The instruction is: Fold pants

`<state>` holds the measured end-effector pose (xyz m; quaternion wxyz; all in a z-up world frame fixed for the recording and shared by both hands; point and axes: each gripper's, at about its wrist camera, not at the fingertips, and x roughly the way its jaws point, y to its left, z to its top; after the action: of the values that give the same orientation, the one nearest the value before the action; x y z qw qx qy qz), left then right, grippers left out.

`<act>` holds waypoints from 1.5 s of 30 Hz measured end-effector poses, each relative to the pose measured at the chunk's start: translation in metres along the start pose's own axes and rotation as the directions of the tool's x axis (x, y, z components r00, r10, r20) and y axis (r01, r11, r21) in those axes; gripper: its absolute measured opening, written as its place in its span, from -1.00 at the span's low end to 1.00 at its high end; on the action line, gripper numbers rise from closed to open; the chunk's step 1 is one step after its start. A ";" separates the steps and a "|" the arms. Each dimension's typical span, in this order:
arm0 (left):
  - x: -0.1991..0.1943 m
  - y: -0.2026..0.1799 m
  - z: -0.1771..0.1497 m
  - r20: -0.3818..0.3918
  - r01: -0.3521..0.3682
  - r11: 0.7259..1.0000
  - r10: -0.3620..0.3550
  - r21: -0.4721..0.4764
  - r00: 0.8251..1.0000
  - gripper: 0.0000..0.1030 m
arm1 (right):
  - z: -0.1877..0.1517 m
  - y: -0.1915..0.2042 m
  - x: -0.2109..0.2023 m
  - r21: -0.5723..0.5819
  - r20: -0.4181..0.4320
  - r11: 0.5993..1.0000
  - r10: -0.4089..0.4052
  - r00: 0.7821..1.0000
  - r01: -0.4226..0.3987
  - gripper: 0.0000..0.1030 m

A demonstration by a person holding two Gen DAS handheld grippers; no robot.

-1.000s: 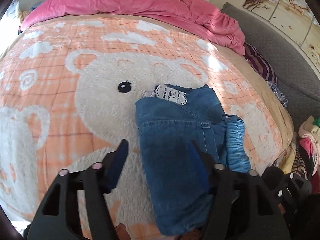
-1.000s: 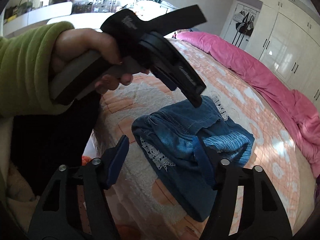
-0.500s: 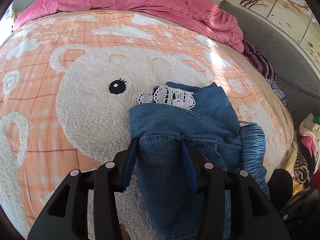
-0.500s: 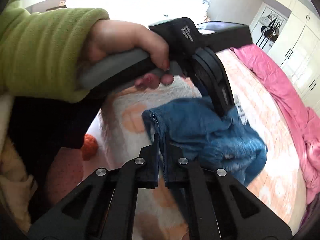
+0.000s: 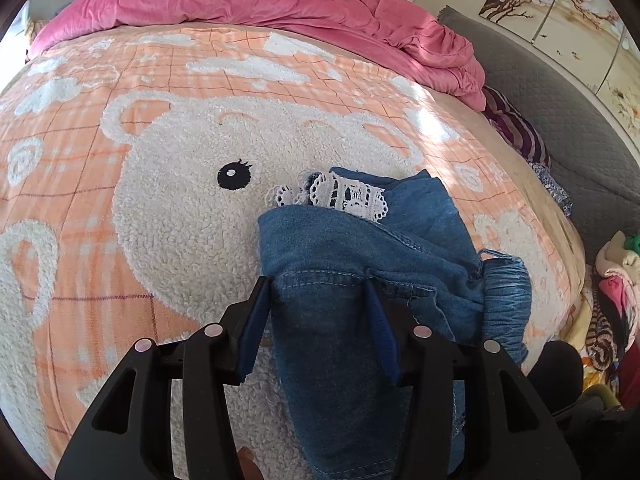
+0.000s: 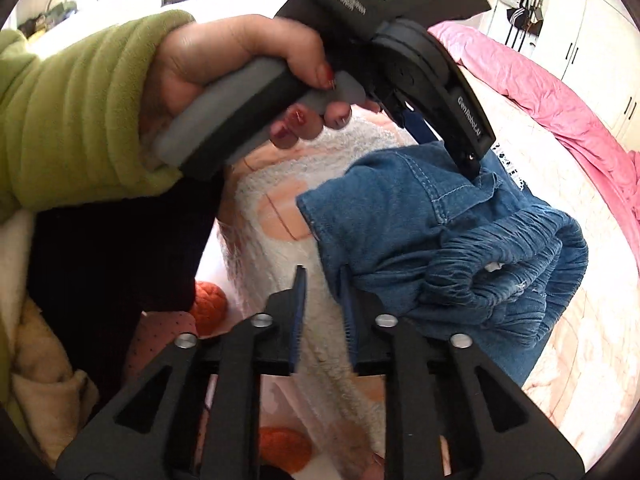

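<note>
Pants on bear blanket; left jaws pinching denim, right jaws opening, empty.

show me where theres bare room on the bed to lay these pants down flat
Free: the wide stretch of bear blanket left of the denim pants, running up to the pink duvet at the far edge. Crowded: the bed's right side, where striped clothes and a pile sit against the grey headboard.
</note>
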<state>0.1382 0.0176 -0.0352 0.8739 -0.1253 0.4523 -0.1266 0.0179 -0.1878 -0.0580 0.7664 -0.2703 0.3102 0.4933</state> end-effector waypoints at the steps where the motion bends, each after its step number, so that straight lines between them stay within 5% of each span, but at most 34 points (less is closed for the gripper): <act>1: -0.002 0.000 -0.001 0.002 0.005 1.000 -0.005 -0.005 1.000 -0.09 | 0.000 0.000 -0.002 0.005 0.008 1.000 0.003 1.000 -0.003 -0.56; 10: -0.017 -0.011 -0.009 0.034 -0.029 0.999 0.029 0.015 0.999 -0.09 | 0.003 0.000 -0.044 0.042 0.142 0.998 0.036 0.989 -0.043 -0.50; 17: -0.039 -0.020 -0.014 0.087 -0.057 0.998 0.054 0.031 0.995 -0.08 | 0.005 -0.016 -0.081 0.153 0.236 0.988 -0.050 0.971 0.013 -0.10; 20: -0.050 -0.025 -0.018 0.115 -0.078 0.996 0.072 0.049 0.991 0.13 | 0.003 -0.034 -0.094 0.250 0.266 0.965 -0.141 0.954 0.073 0.24; 23: -0.056 -0.027 -0.025 0.129 -0.093 0.994 0.085 0.058 0.988 0.18 | -0.003 -0.061 -0.103 0.379 0.264 0.918 -0.227 0.937 0.116 0.29; 27: -0.052 -0.018 -0.030 0.120 -0.077 0.997 0.074 0.027 0.990 0.27 | -0.024 -0.116 -0.101 0.592 0.157 0.792 -0.298 0.941 0.152 0.31; 34: -0.030 0.003 -0.035 0.077 -0.016 0.998 0.021 -0.059 0.997 0.27 | -0.057 -0.166 -0.055 0.785 0.041 0.614 -0.186 0.982 0.083 0.14; 45: -0.013 0.006 -0.039 0.074 0.034 0.994 -0.027 -0.105 0.997 0.34 | -0.056 -0.180 -0.004 0.815 0.024 0.578 -0.100 0.995 0.038 0.00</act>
<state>0.0992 0.0230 -0.0492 0.8797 -0.1828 0.4246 -0.1112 0.1715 -0.2970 -0.0723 0.8337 0.1152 0.4647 0.2753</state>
